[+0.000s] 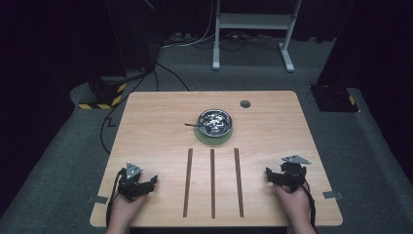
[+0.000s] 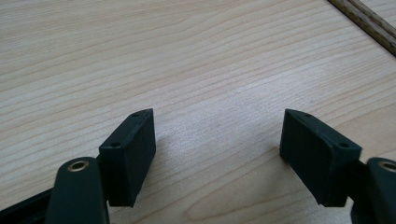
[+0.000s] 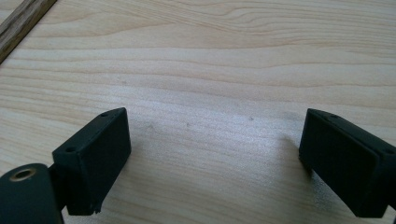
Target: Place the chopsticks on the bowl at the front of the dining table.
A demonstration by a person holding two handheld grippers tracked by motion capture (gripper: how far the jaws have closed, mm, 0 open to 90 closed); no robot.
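A metal bowl (image 1: 215, 122) holding several small pale pieces and a spoon-like handle sits on a green round mat (image 1: 213, 138) at the table's middle back. Three dark wooden strips (image 1: 212, 181) lie side by side in front of it. My left gripper (image 1: 152, 181) rests on the table near the front left, held by a hand; its jaws (image 2: 217, 154) stand wide apart over bare wood with nothing between them. My right gripper (image 1: 269, 174) rests near the front right, and its jaws (image 3: 212, 158) are likewise open and empty. One strip's edge (image 2: 369, 21) shows at the upper right of the left gripper view.
The light wooden table (image 1: 146, 126) has a small grey round cap (image 1: 245, 104) at the back right. Beyond it stand a white frame (image 1: 253, 22), cables and yellow-black striped bases (image 1: 104, 95) on grey floor. Another strip's edge (image 3: 21, 25) crosses the right gripper view's upper left.
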